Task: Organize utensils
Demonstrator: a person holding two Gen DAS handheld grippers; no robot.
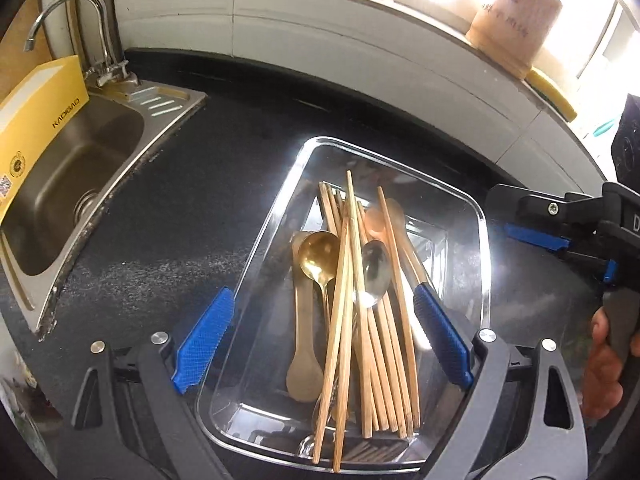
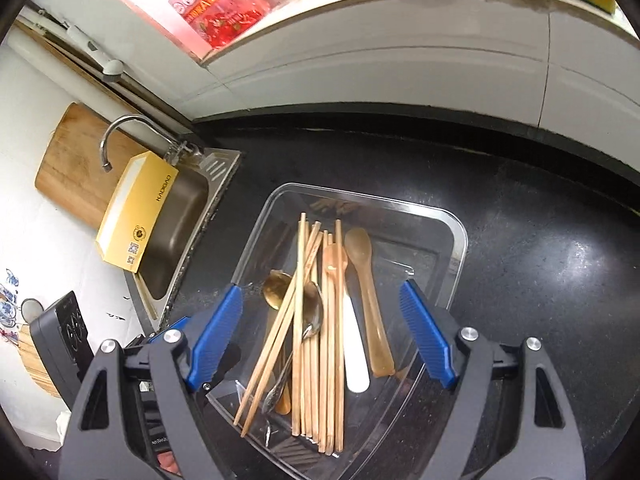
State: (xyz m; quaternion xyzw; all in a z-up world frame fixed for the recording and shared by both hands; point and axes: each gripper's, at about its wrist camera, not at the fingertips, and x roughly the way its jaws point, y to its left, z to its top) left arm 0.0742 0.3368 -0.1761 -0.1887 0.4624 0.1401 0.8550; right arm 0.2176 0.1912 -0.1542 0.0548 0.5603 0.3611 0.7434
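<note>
Both tools are hovering wide apart and holding nothing: the left tool point(image 1: 324, 344) and the right tool point(image 2: 320, 332). The wooden chopsticks point(image 1: 360, 320) and spoons point(image 1: 316, 260) are lying inside the clear rectangular plastic tray point(image 1: 476, 216) on the black speckled tabletop point(image 1: 180, 208).

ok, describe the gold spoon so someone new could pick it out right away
Start at the clear plastic tray on the black countertop, right of the steel sink. The gold spoon lies on the sink side of the bamboo chopsticks. Only it has a shiny brass-coloured round bowl; the neighbouring spoon is silver, the others matte.
</note>
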